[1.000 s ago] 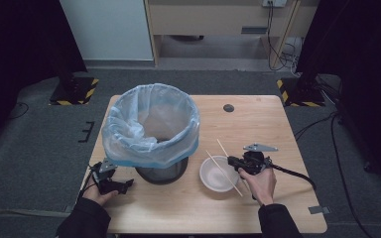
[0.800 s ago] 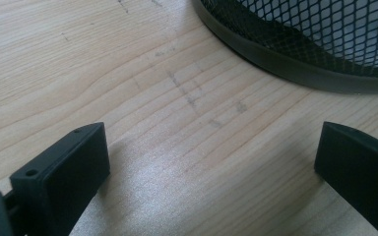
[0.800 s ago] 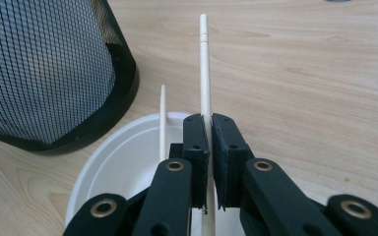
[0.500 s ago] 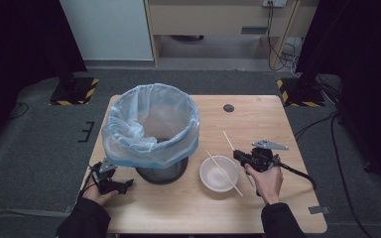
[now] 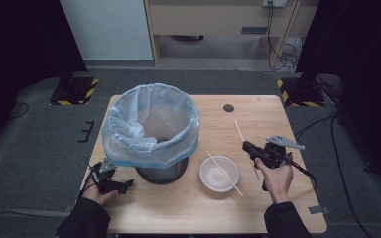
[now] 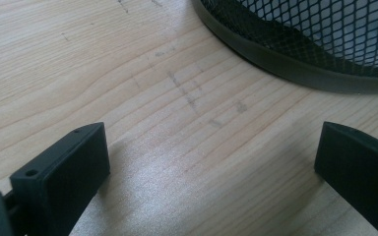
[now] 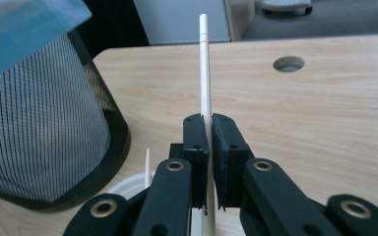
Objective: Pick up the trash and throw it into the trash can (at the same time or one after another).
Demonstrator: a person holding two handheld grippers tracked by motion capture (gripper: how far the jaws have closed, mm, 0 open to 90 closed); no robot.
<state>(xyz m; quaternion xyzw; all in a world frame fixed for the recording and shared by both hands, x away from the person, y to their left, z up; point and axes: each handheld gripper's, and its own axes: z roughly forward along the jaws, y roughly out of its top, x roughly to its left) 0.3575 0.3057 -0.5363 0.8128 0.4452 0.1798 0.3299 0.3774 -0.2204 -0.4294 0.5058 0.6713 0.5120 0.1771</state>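
Right hand-held gripper (image 5: 248, 147) clamped; left hand-held gripper (image 5: 121, 185) spread.

grey carpet floor (image 5: 39, 148), light wood desk (image 5: 258, 114), white wall panel (image 5: 104, 25), dark curtains (image 5: 362, 59), yellow-black striped stand feet (image 5: 74, 91).

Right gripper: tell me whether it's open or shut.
Shut. In the right gripper view, the right gripper clamps a chopstick between its pads, the stick rising straight from them.

- Matte black two-jaw right gripper (image 7: 207, 142) with flat rectangular pads, small screw holes and brass-ringed pivots.
- Grey three-cornered plate (image 5: 285, 141) on top.
- Black trailing cable (image 5: 305, 173).
- Dark long sleeves (image 5: 82, 220).
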